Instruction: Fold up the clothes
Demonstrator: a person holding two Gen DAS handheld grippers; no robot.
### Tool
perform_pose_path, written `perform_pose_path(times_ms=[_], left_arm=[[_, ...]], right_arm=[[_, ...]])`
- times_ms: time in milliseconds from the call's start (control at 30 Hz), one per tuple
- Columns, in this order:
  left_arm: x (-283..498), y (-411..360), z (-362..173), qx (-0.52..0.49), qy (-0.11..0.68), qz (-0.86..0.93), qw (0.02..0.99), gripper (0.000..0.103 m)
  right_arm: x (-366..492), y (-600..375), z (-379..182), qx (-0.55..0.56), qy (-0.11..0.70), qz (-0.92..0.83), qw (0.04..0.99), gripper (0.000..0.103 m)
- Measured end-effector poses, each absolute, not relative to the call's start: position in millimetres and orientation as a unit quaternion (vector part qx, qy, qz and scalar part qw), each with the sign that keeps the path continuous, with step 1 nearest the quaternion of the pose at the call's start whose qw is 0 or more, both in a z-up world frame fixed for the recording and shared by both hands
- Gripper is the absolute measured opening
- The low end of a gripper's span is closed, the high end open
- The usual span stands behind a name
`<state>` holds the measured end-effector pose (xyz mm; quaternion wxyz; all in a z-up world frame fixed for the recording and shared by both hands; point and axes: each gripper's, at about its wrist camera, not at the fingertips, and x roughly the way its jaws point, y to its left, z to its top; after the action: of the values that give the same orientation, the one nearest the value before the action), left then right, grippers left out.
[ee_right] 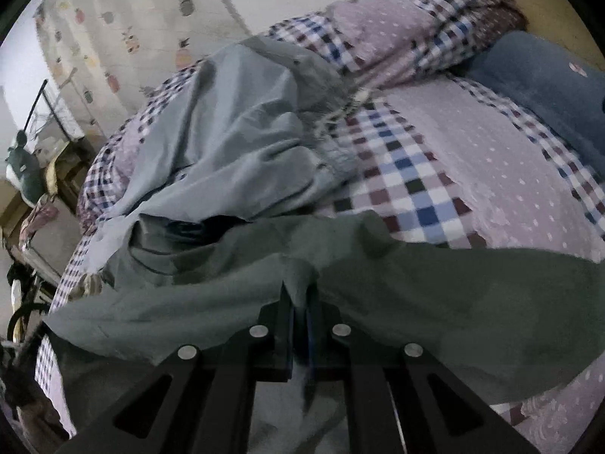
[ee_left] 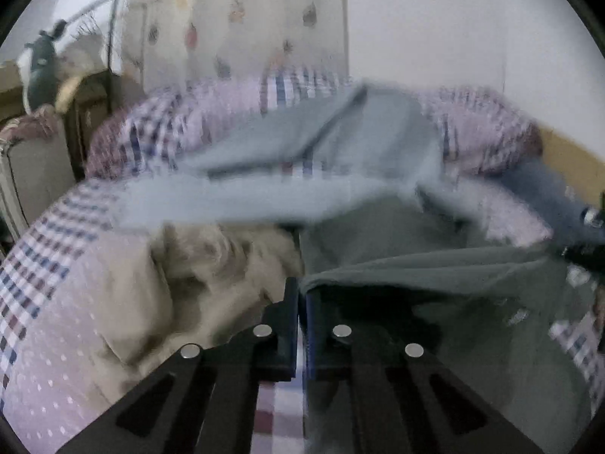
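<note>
Both claws are ours: left gripper (ee_left: pixel 300 295) and right gripper (ee_right: pixel 300 295) each clench an edge of the grey-green garment (ee_right: pixel 435 302), lifted just above the checked bedspread (ee_right: pixel 416 189). Beyond it we see a beige cloth (ee_left: pixel 211 265) at left, then pale grey trousers (ee_right: pixel 242 132) spread on the bed, then a printed curtain (ee_left: pixel 242 15).

Left gripper (ee_left: pixel 301 299) is reaching forward, jaws pressed together and pinching a fold of grey cloth (ee_left: pixel 416 268) at the tips. Right gripper (ee_right: pixel 300 299) is doing likewise, jaws nearly touching, clamping the cloth edge between its fingers (ee_right: pixel 284 325).
</note>
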<state>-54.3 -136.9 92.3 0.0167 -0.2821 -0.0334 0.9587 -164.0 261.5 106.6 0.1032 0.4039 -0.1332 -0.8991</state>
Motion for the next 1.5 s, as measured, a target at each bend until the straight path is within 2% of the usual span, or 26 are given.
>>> perform_pose_path(times_ms=[100,200,233,300,333,367,467,533,633,867,900,967,1067,1133,1233,1400,1500], left_arm=[[-61,-136,74,-0.308,-0.012,0.951,0.003,0.003],[-68,-133,52,-0.347,0.004,0.938,-0.001,0.004],[-70,-132,45,-0.36,0.009,0.933,-0.003,0.004],[-75,-130,30,-0.386,0.02,0.922,-0.005,0.006],[-77,-129,23,-0.399,0.025,0.917,-0.007,0.011],[-78,-130,20,-0.403,0.025,0.915,-0.009,0.019],[-78,-136,20,-0.403,0.02,0.915,-0.019,0.035],[-78,-137,19,-0.405,0.02,0.914,-0.021,0.04],[-78,-137,18,-0.407,0.024,0.913,-0.023,0.041],[-77,-134,19,-0.408,0.025,0.912,-0.021,0.041],[-77,-134,18,-0.408,0.025,0.912,-0.021,0.041],[-78,-135,16,-0.413,0.023,0.91,-0.021,0.041],[-79,-135,14,-0.417,0.017,0.909,-0.02,0.038],[-79,-135,16,-0.416,0.014,0.909,-0.017,0.032],[-75,-133,22,-0.406,0.012,0.914,-0.014,0.032],[-71,-124,14,-0.427,0.041,0.903,0.003,0.033],[-65,-118,12,-0.431,0.059,0.9,0.01,0.033]], right_arm=[[-167,252,99,0.412,-0.121,-0.898,0.101,0.004],[-173,248,81,0.437,-0.121,-0.885,0.1,0.009],[-175,248,75,0.45,-0.123,-0.879,0.099,0.013],[-174,254,72,0.455,-0.128,-0.877,0.092,0.032],[-173,258,72,0.455,-0.131,-0.876,0.088,0.048],[-171,262,74,0.455,-0.137,-0.875,0.088,0.05],[-163,273,75,0.47,-0.157,-0.861,0.111,0.052],[-159,275,74,0.487,-0.159,-0.848,0.134,0.051],[-149,263,69,0.511,-0.125,-0.835,0.159,0.051],[-147,250,43,0.55,-0.138,-0.81,0.149,0.047],[-148,249,41,0.551,-0.138,-0.809,0.148,0.044],[-147,248,39,0.555,-0.125,-0.81,0.143,0.012],[-143,249,48,0.549,-0.11,-0.816,0.144,0.009],[-136,252,65,0.535,-0.1,-0.825,0.152,0.009],[-127,262,83,0.525,-0.098,-0.831,0.156,0.009],[-127,264,39,0.594,-0.059,-0.792,0.131,0.01],[-125,263,33,0.61,-0.034,-0.783,0.12,0.018]])
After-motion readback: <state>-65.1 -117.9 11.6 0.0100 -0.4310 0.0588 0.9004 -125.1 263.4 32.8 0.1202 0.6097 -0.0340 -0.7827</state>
